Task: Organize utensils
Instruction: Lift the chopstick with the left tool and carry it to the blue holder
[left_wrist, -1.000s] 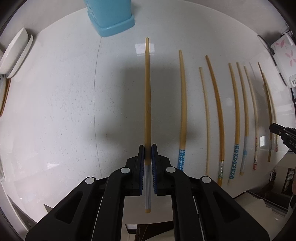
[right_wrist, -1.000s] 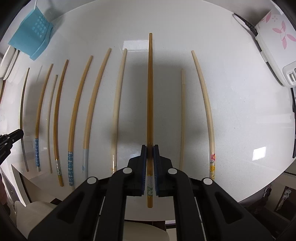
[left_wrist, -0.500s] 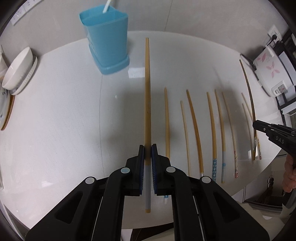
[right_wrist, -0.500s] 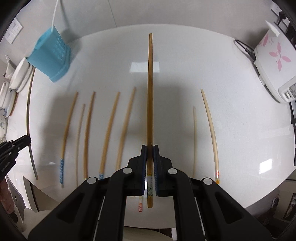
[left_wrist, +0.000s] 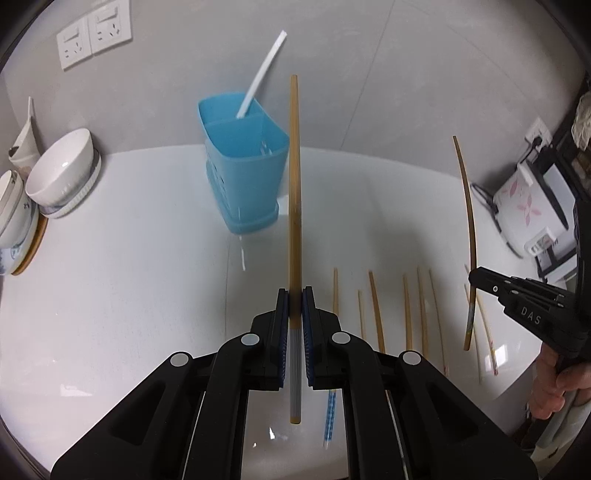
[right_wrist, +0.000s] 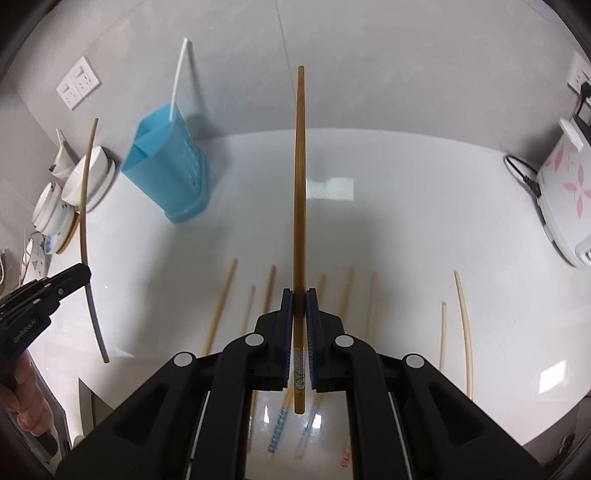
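Each claw, left claw and right claw, pinches one long bamboo chopstick clear of the white table; next, tip both into the blue plastic utensil holder ahead.

The bench is white, smooth and glossy, throwing back pale glints of light. The holder at upper centre looks like blue plastic with a soft sheen. The chopsticks at lower right look like bamboo or wood, tan and matt. The bowls at the left edge are glossy white ceramic. The tongs at the bottom are matt black plastic with ribbed blue pads. The cooker at the right edge is smooth white plastic with pink flowers.
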